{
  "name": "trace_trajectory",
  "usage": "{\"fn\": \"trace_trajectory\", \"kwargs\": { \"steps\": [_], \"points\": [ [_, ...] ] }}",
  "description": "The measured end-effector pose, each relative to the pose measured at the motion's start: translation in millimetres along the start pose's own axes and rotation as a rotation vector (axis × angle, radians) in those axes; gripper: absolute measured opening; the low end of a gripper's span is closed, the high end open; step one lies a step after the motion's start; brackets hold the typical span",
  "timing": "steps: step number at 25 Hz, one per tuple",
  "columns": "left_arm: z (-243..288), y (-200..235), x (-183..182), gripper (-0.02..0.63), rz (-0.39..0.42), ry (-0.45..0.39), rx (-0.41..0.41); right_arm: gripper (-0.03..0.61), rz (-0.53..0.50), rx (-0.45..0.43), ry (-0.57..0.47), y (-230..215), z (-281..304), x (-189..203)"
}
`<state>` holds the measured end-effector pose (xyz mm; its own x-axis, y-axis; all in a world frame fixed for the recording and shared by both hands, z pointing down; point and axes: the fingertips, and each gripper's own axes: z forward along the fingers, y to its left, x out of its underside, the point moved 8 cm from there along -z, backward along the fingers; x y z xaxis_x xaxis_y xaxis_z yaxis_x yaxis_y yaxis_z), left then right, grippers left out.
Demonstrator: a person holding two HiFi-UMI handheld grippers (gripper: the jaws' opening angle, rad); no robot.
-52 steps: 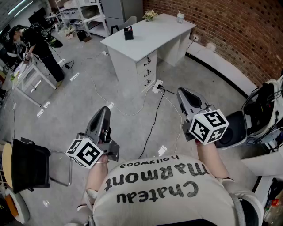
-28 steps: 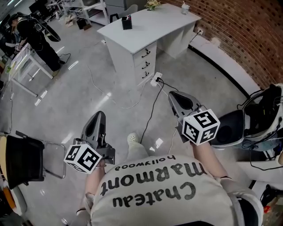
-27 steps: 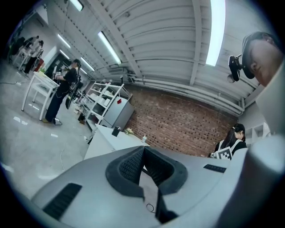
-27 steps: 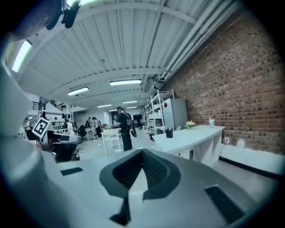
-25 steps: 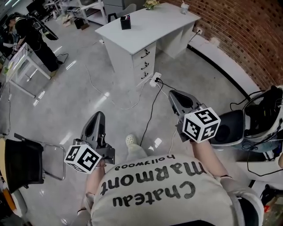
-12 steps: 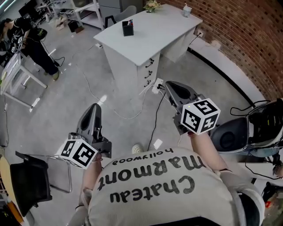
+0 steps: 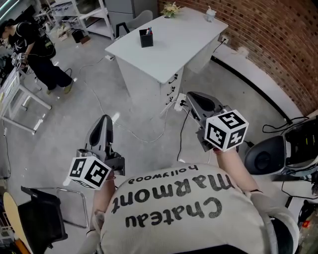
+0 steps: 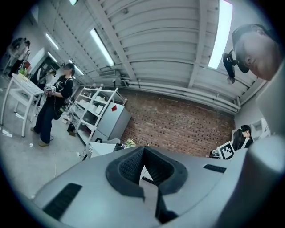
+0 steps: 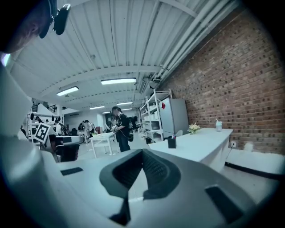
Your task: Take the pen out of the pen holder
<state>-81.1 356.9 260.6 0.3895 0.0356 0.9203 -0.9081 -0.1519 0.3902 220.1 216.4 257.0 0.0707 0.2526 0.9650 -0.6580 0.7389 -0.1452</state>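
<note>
A black pen holder (image 7: 145, 38) with pens stands on the far part of a white desk (image 7: 171, 42), well ahead of me. The right gripper view shows the pen holder (image 9: 172, 143) small on the desk (image 9: 202, 141). In the air over the floor, short of the desk's near corner, my left gripper (image 7: 106, 118) and right gripper (image 7: 190, 95) point forward. Both are shut and hold nothing: the left gripper (image 8: 143, 148) has its ribbed pads together at the tip, and so does the right gripper (image 9: 142, 151).
Flowers (image 7: 172, 8) and a cup (image 7: 211, 14) sit at the desk's far end. Cables (image 7: 149, 135) and a power strip (image 7: 179, 102) lie on the floor by the drawers. A person in black (image 7: 37, 47) stands at the left beside a white table (image 7: 15, 94). Chairs (image 7: 42, 218) flank me.
The desk and pen holder have come nearer and lower in the head view as I walk toward them. Both grippers moved forward with me and stayed shut.
</note>
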Motion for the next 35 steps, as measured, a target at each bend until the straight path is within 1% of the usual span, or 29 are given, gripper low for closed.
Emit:
{"fn": "trace_trajectory", "kwargs": {
  "steps": [2, 4, 7, 10, 12, 16, 19, 21, 25, 28, 32, 35],
  "points": [
    [8.7, 9.9, 5.8, 0.0, -0.031, 0.03, -0.026, 0.003, 0.014, 0.016, 0.016, -6.8, 6.5, 3.1],
    [19.9, 18.8, 9.3, 0.0, -0.056, 0.044, -0.033, 0.003, 0.041, 0.022, 0.022, -15.3, 17.3, 4.7],
    [36.7, 27.3, 10.4, 0.0, -0.078, 0.033, -0.023, 0.003, 0.076, 0.0, 0.036, -25.9, 39.2, 7.9],
    [59.0, 33.4, 7.1, 0.0, -0.075, 0.023, -0.003, 0.003, 0.073, -0.026, 0.046, -38.5, 66.0, 6.3],
    [75.4, 39.0, 5.2, 0.0, -0.077, 0.018, -0.004, 0.003, 0.076, -0.038, 0.049, -51.4, 87.0, 2.9],
    [110.6, 52.9, -0.6, 0.0, -0.074, 0.027, -0.029, 0.003, 0.112, -0.072, 0.046, -81.9, 132.7, -11.5],
    [146.2, 65.6, -8.7, 0.0, -0.082, 0.01, -0.049, 0.003, 0.11, -0.093, 0.042, -107.3, 167.0, -27.2],
    [174.3, 69.0, -11.8, 0.0, -0.089, 0.0, -0.045, 0.003, 0.109, -0.099, 0.044, -127.8, 186.0, -36.5],
    [228.3, 69.8, -18.3, 0.0, -0.076, -0.009, -0.037, 0.003, 0.125, -0.111, 0.026, -169.7, 215.4, -57.5],
    [262.7, 70.4, -24.1, 0.0, -0.073, -0.034, -0.043, 0.003, 0.113, -0.123, 0.017, -197.5, 232.8, -71.0],
    [305.1, 73.9, -22.7, 0.0, -0.07, -0.054, -0.036, 0.003, 0.125, -0.123, 0.012, -237.0, 260.0, -76.8],
    [322.5, 79.9, -13.9, 0.0, -0.075, -0.056, -0.073, 0.003, 0.152, -0.15, 0.037, -258.6, 282.4, -69.6]
  ]
}}
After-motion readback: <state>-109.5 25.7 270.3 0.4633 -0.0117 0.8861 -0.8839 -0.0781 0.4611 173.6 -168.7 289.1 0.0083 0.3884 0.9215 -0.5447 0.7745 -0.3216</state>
